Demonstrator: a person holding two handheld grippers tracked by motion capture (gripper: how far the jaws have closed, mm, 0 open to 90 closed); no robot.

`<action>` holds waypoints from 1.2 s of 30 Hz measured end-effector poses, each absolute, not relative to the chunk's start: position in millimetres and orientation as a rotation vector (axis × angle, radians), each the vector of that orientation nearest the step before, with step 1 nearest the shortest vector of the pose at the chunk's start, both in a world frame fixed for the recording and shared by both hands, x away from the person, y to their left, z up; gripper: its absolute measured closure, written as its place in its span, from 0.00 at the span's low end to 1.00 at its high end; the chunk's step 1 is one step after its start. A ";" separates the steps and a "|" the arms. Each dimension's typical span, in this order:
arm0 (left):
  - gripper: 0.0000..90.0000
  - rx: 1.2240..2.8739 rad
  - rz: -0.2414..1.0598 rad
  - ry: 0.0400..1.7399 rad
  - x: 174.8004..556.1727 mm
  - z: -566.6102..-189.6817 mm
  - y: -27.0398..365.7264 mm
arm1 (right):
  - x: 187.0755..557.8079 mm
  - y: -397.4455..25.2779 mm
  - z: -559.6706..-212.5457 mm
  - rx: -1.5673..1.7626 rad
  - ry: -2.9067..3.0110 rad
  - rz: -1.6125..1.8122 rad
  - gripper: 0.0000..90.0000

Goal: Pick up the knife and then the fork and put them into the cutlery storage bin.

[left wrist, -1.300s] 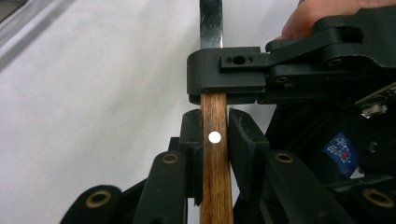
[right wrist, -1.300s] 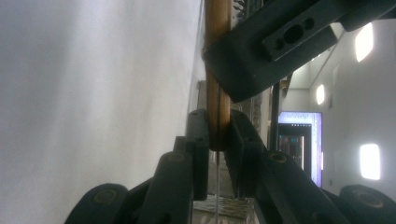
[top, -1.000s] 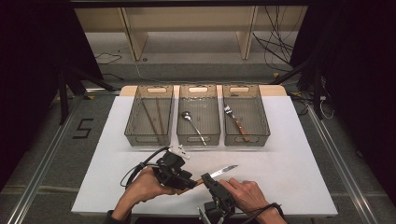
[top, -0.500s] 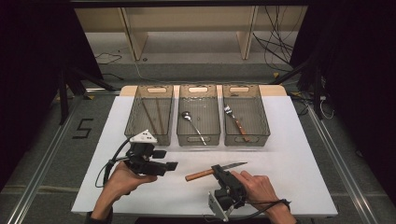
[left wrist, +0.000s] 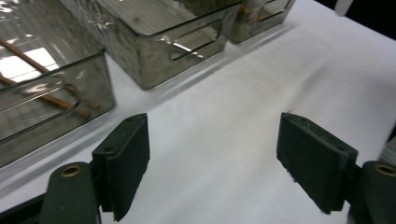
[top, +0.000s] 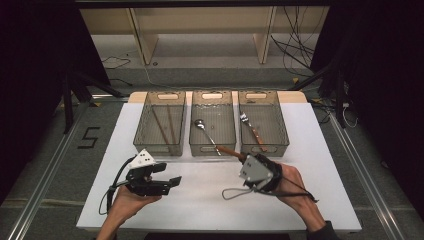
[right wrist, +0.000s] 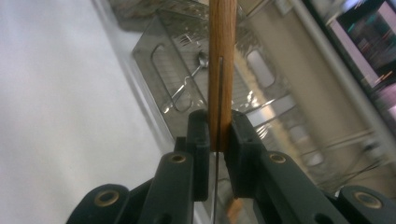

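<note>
The knife [right wrist: 221,70] is pinched at its wooden handle between the jaws of the right gripper [right wrist: 218,135], and the right gripper view shows what the high view cannot: a thin metal edge running down the handle's middle and out below the jaws. From above, the handle [top: 231,152] pokes out of the right gripper [top: 248,162] toward the near wall of the middle bin [top: 212,148], just at its rim. The blade end is hidden under the hand. The left gripper [top: 172,181] hovers low over the white bench [top: 200,200], well apart from the knife, and the left gripper view shows its jaws spread wide with bare bench between them. Three clear bins stand in a row at the far side: the left bin [top: 142,132] holds chopsticks [top: 170,125], the middle one a spoon [top: 202,127], and the right bin [top: 280,130] a fork [top: 248,125]. In the left gripper view the chopsticks [left wrist: 32,56] show through the nearest bin's wall.
</note>
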State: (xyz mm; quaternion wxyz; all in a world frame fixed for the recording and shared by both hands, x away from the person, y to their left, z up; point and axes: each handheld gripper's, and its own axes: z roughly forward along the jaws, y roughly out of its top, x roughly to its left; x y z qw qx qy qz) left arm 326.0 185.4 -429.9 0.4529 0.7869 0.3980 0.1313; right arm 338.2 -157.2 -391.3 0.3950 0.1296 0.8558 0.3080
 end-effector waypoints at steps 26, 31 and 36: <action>0.24 1.868 0.469 0.960 308.9 -467.1 203.7 | 489.3 -212.7 -346.9 1.225 2.409 1.125 0.90; 0.24 1.862 0.462 0.966 308.4 -468.3 205.2 | 509.1 -212.2 -347.3 1.287 2.414 1.105 0.90; 0.24 1.869 0.458 0.966 308.3 -468.8 204.2 | 527.2 -213.7 -344.0 1.348 2.395 1.070 0.90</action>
